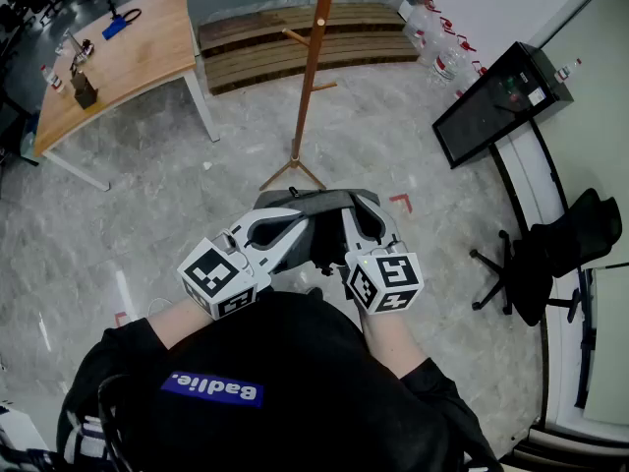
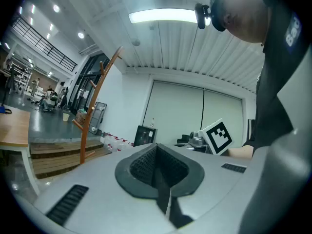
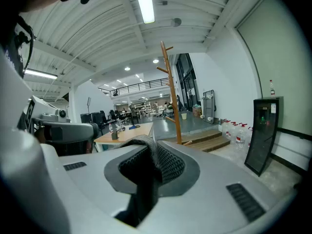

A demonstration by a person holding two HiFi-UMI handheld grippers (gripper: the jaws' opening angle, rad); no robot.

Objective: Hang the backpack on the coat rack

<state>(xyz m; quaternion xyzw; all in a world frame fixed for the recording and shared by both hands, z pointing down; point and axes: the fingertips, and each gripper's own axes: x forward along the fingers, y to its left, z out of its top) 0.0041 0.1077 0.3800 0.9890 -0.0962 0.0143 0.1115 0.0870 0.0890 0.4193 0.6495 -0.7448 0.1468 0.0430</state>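
Backpack (image 1: pixel 316 205) is held up in front of the body, well short of the rack (image 1: pixel 310 77). Left hand-held gripper (image 2: pixel 158 172) and right hand-held gripper (image 3: pixel 146 167) are each clamped on a dark strap (image 3: pixel 145 147). A soft, floppy load is expected and sag is likely. A grip near the top of the strap is judged best for hooking a peg (image 1: pixel 293 35).

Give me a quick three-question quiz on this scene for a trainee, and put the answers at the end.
1. True or false: the backpack already hangs on the coat rack.
2. Which stands nearer the wooden table: A) the coat rack, B) the office chair?
3. Fill in: the right gripper is shut on the backpack's ____.
Key: 1 false; 2 A; 3 strap.
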